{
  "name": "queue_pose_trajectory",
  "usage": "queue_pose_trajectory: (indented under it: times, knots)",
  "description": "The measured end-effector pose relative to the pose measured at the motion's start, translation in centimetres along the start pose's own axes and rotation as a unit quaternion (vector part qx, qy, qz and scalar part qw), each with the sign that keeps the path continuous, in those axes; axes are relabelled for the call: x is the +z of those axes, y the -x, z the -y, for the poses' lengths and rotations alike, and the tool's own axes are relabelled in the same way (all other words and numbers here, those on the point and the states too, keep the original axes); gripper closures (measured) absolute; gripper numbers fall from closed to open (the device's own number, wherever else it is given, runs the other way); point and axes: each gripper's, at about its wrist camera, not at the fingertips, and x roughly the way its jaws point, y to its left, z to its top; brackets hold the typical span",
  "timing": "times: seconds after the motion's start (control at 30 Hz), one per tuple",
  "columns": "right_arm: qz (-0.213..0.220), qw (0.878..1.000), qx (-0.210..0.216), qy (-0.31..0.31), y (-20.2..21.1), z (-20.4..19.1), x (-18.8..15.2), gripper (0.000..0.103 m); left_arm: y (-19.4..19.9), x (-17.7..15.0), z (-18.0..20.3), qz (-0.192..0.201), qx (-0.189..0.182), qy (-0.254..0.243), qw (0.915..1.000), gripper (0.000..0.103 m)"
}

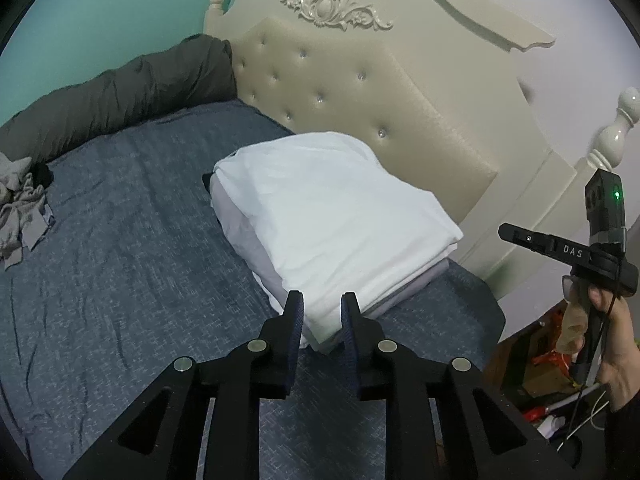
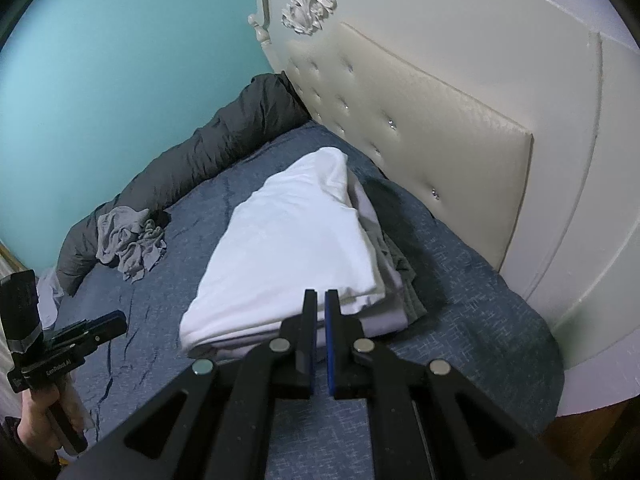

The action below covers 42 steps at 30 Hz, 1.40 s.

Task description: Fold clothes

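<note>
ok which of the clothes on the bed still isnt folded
The grey garment, crumpled in a heap by the dark quilt. The white one lies flat and folded on top of the stack near the headboard.

Teal wall (image 2: 120,60), cream tufted headboard (image 1: 360,100)

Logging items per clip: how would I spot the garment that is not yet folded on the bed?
Start at the blue bedspread and follow the dark grey rolled duvet along the teal wall. Against it lies the crumpled grey garment, far from the cream headboard. Unlike the neat white-topped folded stack, it is a loose, wrinkled heap.
</note>
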Motion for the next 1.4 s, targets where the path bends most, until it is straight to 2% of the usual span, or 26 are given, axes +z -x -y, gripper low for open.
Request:
queue_pose_trajectory:
  times: [0.33, 0.5, 0.87, 0.93, 1.0, 1.07, 1.4]
  knots:
    - [0.018, 1.0, 0.002, 0.018, 3.1, -3.0, -1.2, 0.1, 3.8, -0.1, 1.1, 0.017, -0.002, -0.011, 0.9998, 0.077]
    - [0.027, 1.0, 0.013, 0.008, 4.7, -4.2, -2.2, 0.1, 5.5, -0.5, 1.5, 0.024, -0.003, -0.016, 0.9996, 0.067]
    - [0.053, 0.998, -0.004, 0.033, 8.2, -7.9, -4.5, 0.099, 9.0, -1.6, 2.4, 0.041, -0.008, -0.027, 0.9988, 0.064]
    - [0.056, 0.998, -0.008, 0.037, 8.7, -8.4, -4.8, 0.096, 9.6, -1.9, 2.5, 0.044, -0.008, -0.029, 0.9986, 0.062]
    - [0.062, 0.997, -0.012, 0.04, 9.4, -9.0, -5.3, 0.085, 10.3, -2.1, 2.7, 0.047, -0.007, -0.033, 0.9983, 0.059]
    - [0.068, 0.997, -0.014, 0.042, 10.0, -9.7, -5.8, 0.081, 10.9, -2.4, 2.9, 0.05, -0.008, -0.037, 0.998, 0.057]
    - [0.086, 0.995, -0.024, 0.051, 12.4, -12.4, -8.4, 0.08, 13.5, -3.9, 3.4, 0.06, -0.014, -0.048, 0.9969, 0.053]
